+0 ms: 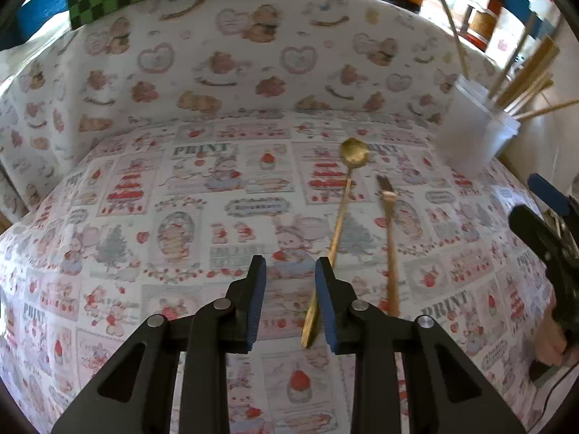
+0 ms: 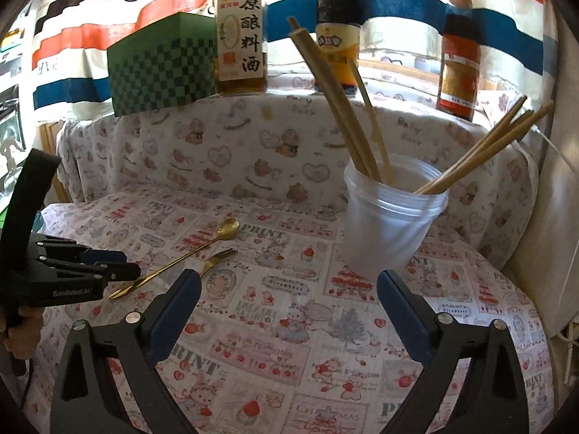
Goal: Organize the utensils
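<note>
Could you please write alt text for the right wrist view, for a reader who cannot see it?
The right gripper stands open and empty over a patterned tablecloth, facing a translucent plastic cup holding chopsticks. To the left, a gold spoon and gold fork lie on the cloth near the left gripper; sauce bottles stand behind.

Glossy gold metal spoon [image 1: 353,152] and fork [image 1: 389,224]; matt printed cloth [image 1: 181,224]; frosted plastic cup [image 2: 391,217]; wooden chopsticks [image 2: 336,97].

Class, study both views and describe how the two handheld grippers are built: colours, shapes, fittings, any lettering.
Both the left gripper and the right gripper have black angular frames with triangular cutouts, silver round pins and blue pads lining the jaws. The left one carries small white lettering on its side, too blurred to read.
</note>
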`<action>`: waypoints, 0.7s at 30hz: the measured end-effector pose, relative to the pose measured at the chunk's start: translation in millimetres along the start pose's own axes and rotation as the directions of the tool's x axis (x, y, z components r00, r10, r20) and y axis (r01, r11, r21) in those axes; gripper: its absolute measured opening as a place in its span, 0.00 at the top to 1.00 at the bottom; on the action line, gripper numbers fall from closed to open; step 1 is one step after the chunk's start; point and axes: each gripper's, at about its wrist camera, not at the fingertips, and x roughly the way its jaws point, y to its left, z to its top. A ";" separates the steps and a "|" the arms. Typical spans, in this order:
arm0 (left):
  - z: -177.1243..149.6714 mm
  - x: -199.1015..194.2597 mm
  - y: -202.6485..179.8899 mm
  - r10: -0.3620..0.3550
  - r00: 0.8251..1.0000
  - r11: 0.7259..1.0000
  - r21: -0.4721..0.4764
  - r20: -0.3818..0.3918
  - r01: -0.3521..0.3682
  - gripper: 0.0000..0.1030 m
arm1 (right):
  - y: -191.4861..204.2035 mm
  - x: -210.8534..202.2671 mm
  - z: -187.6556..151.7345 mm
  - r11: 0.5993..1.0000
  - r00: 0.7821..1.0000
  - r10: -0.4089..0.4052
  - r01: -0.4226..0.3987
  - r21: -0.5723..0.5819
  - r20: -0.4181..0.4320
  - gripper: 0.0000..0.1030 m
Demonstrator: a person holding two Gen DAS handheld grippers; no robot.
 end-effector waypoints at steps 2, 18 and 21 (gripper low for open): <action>-0.6 1.2 -5.9 0.035 0.999 0.999 0.022 0.001 -0.035 0.70 | -3.2 0.4 0.3 1.000 1.000 0.000 0.000 0.014 -0.002 0.04; -7.1 -1.6 -25.2 0.077 0.996 0.995 0.069 -0.048 -0.073 0.91 | -6.0 -1.5 3.1 1.000 1.000 0.001 -0.001 0.022 0.003 0.04; -7.2 -1.4 -24.3 0.065 0.997 0.996 0.065 -0.048 -0.062 0.92 | -6.4 -1.7 3.1 1.000 1.000 0.000 0.000 0.027 0.002 0.04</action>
